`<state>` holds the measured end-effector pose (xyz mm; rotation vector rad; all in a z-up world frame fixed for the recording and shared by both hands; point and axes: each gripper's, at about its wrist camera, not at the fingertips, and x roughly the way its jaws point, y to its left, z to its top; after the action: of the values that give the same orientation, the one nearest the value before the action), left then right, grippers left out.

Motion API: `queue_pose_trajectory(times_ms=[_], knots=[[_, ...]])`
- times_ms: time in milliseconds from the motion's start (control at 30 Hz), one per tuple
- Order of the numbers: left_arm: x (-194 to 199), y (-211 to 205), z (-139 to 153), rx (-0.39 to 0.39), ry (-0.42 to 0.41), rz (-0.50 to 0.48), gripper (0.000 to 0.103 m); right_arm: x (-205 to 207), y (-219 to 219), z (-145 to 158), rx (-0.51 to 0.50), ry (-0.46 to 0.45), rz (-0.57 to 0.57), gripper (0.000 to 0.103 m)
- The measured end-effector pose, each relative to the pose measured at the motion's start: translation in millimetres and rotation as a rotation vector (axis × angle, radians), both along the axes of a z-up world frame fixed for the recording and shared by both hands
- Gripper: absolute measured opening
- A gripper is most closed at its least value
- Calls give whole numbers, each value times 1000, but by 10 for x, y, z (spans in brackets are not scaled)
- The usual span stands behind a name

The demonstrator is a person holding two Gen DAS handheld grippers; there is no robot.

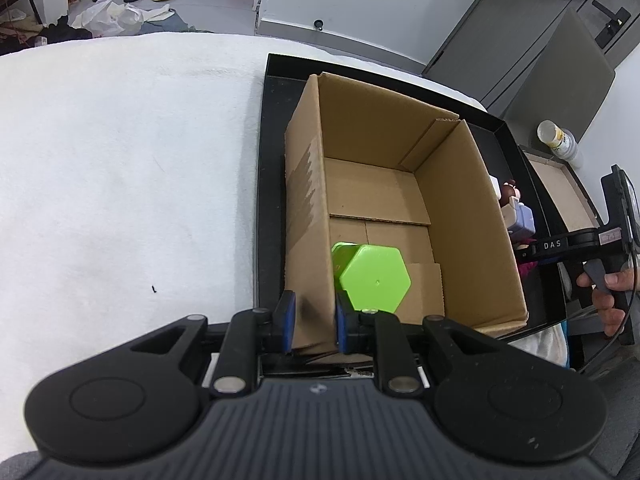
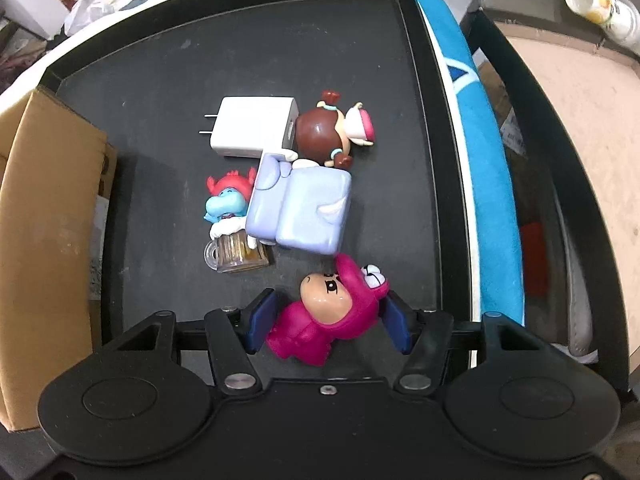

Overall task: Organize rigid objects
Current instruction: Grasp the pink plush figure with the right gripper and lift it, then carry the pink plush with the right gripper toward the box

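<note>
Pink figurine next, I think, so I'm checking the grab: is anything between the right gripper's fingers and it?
Nothing visible. The pink figurine lies on the black tray between the right gripper fingers, which flank it. The lavender toy sits just beyond its head, outside the jaws.

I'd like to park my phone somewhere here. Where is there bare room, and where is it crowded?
Free: the white cloth left of the black tray, the tray floor beyond the white charger, and the far half of the cardboard box behind the green hexagon piece. Crowded: the toy cluster around the lilac figure and the pink figure.
</note>
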<state>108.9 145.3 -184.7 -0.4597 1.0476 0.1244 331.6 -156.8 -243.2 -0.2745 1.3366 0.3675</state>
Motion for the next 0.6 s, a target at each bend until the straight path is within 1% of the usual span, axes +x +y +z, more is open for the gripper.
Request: queue_pose_trajectory(times_ms=[67, 200, 367, 433, 600], knots=[[4, -3, 0, 2, 1, 1, 18, -9, 0, 22, 8, 2, 2, 52], [4, -1, 0, 1, 2, 3, 18, -34, -15, 63, 20, -10, 17, 52], [4, -1, 0, 1, 3, 3, 18, -162, 27, 168, 48, -27, 22, 52], [3, -1, -1, 0, 2, 2, 18, -211, 33, 200, 40, -29, 23, 52], [2, -2, -5, 1, 3, -4, 18, -322, 37, 360, 59, -42, 17, 52]])
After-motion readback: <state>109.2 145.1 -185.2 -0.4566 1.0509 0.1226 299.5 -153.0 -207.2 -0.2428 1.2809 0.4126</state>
